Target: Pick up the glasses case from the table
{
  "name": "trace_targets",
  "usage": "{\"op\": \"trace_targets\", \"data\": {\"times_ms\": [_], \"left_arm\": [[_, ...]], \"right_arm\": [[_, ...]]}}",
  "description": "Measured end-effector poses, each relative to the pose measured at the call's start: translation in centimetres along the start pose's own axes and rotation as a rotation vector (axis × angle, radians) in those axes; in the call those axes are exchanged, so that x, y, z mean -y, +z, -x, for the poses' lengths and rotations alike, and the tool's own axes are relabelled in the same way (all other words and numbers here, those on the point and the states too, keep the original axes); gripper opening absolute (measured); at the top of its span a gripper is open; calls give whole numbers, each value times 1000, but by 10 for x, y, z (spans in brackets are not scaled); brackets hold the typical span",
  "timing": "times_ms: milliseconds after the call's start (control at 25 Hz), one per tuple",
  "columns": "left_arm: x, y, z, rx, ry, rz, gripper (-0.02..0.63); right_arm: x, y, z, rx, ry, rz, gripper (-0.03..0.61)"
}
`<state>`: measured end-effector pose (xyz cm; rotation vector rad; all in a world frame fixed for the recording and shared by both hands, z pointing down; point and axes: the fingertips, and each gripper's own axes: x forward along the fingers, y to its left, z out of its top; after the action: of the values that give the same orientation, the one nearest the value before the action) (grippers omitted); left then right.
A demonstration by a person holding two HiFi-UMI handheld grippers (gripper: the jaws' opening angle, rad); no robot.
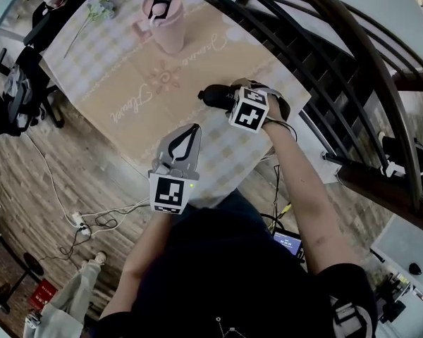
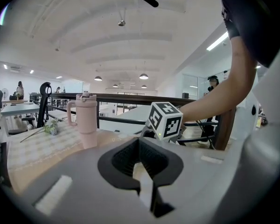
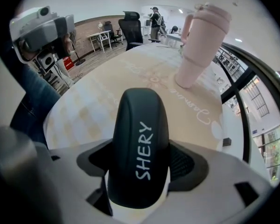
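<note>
Between the right tongs (image 3: 139,167) sits the gripped glasses case (image 3: 138,125); left tongs (image 2: 141,164) seem closed.

Left gripper (image 1: 193,129), right gripper (image 1: 229,98): grey shells, black ribbed pads (image 2: 123,158), black-and-white marker cube each. Dark short-sleeved top (image 1: 225,273).

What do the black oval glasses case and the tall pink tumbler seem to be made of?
Black oval glasses case: probably a hard shell in plastic or leatherette, matte; smooth curved surface with soft sheen and white printed letters. Tall pink tumbler: perhaps coated metal or plastic, matte; opaque even wall without sharp reflections.
</note>
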<state>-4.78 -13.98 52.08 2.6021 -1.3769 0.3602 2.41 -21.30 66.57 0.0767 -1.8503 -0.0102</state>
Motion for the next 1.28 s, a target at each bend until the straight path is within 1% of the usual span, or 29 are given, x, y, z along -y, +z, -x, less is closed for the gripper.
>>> {"op": "trace_targets", "data": {"times_ms": [120, 360, 560, 880, 1120, 1280], "left_arm": [[5, 2, 3, 6, -5, -10, 12], [5, 13, 5, 28, -2, -34, 12], [5, 19, 10, 36, 2, -47, 12], [-5, 29, 20, 59, 37, -52, 12], [-9, 44, 29, 90, 55, -51, 12], [-13, 63, 34, 132, 70, -59, 12]], "right_arm": [[-6, -1, 13, 31, -55, -33, 350], [-4, 7, 46, 121, -194, -105, 350], [-11, 19, 76, 215, -276, -146, 350], [-15, 36, 136, 350, -439, -210, 350], [-16, 40, 174, 419, -552, -260, 350], [-15, 44, 201, 480, -641, -291, 350]]}}
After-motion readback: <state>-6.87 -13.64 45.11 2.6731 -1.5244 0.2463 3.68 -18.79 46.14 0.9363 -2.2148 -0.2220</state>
